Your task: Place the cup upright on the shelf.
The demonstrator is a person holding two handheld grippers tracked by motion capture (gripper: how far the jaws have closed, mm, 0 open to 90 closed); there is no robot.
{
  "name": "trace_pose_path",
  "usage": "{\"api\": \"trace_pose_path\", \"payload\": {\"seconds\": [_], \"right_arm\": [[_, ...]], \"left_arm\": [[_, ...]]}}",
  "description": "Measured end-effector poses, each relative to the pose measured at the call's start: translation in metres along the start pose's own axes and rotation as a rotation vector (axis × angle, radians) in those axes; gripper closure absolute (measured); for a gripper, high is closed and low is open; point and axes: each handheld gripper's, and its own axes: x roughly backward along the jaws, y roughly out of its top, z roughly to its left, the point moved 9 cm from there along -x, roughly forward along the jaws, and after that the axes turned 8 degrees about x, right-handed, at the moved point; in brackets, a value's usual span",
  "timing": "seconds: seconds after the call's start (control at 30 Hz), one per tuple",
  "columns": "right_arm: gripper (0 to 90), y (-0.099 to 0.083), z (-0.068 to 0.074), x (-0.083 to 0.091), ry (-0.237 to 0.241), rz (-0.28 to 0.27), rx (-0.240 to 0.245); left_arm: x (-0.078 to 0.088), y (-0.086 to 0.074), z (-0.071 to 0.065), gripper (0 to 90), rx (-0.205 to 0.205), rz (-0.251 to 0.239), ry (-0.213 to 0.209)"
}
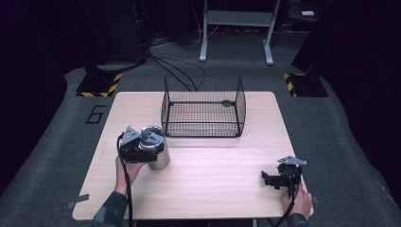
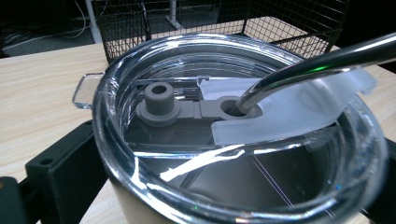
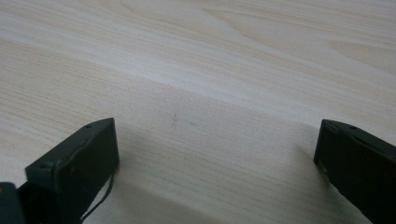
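Gripping the steel tumbler with clear lid and metal straw (image 1: 156, 149) at the desk's (image 1: 213, 184) left, left tongs (image 1: 142, 152) pinch its body. Right tongs (image 1: 279, 178) rest spread, empty. Keep it upright; the black wire basket (image 1: 203, 106) looks the likely target.

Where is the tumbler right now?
In the high view the tumbler stands on the table's left side, between the left tool's jaws, just left of and nearer than the wire basket.

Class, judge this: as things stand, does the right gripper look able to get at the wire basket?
Probably yes: the right gripper, jaws open, holds nothing, and bare table lies between it and the wire basket.
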Motion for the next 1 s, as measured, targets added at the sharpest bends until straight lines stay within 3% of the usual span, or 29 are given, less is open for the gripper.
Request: {"api": "trace_pose_path", "payload": {"seconds": [0.33,1.0], "right_arm": [[0.0,0.0,0.0,0.0,0.0,0.0,0.001],[0.0,0.0,0.0,0.0,0.0,0.0,0.0]], "left_arm": [[-0.0051,-0.0005,-0.0003,0.0,0.002,-0.02,0.014],[-0.0046,-0.0018,0.0007,3.4,-0.053,-0.024,0.025]]}}
